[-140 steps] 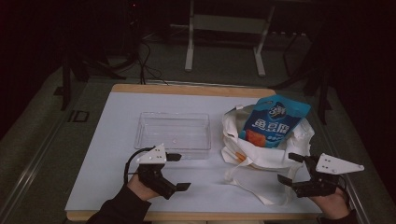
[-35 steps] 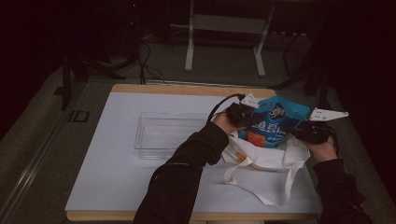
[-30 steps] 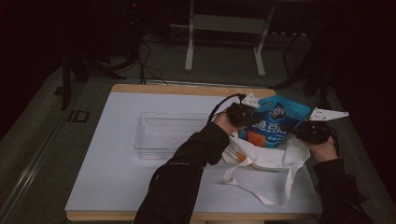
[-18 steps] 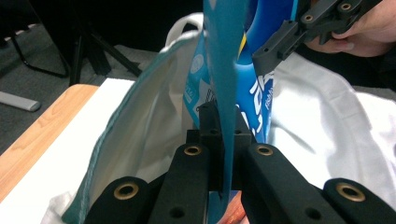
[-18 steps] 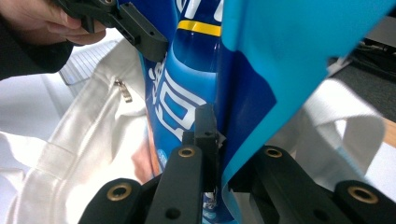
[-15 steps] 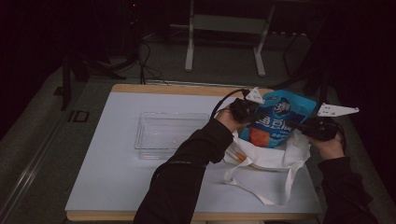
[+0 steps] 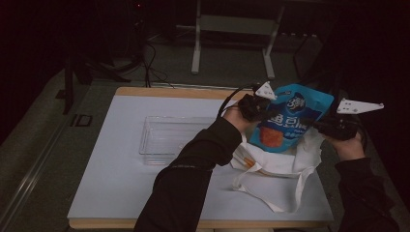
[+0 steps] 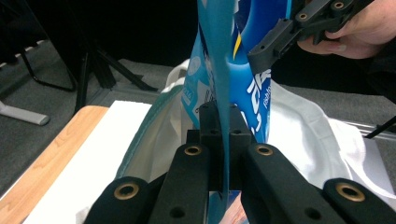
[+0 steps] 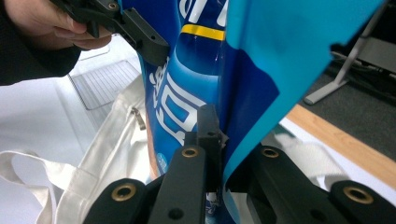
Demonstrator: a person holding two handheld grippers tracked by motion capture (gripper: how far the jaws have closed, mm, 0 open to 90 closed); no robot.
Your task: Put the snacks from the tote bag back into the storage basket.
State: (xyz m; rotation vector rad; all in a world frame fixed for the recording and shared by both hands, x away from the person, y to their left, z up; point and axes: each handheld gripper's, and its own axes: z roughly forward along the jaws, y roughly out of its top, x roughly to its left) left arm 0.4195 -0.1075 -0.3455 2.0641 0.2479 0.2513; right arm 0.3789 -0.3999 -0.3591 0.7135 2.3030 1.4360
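Observation:
A blue snack bag (image 7: 290, 121) with white lettering hangs upright above a white cloth tote bag (image 7: 275, 169) at the table's right. My left gripper (image 7: 263, 113) is shut on the bag's left edge, and the left gripper view shows the thin blue edge (image 8: 219, 56) pinched between its jaws (image 8: 224, 126). My right gripper (image 7: 321, 126) is shut on the right edge. In the right gripper view its jaws (image 9: 219, 135) clamp the blue film (image 9: 275, 56). The bag's lower end still sits in the tote's mouth.
A clear plastic tray (image 7: 167, 137) stands empty on the white table (image 7: 111, 183), left of the tote. The tote's handles trail toward the front edge. My left arm reaches across the middle of the table. Dark floor and stand legs lie beyond the far edge.
Both grippers have risen with the blue bag held between them, drawing it higher out of the tote. Several seconds ago they were near the front edge, holding nothing.

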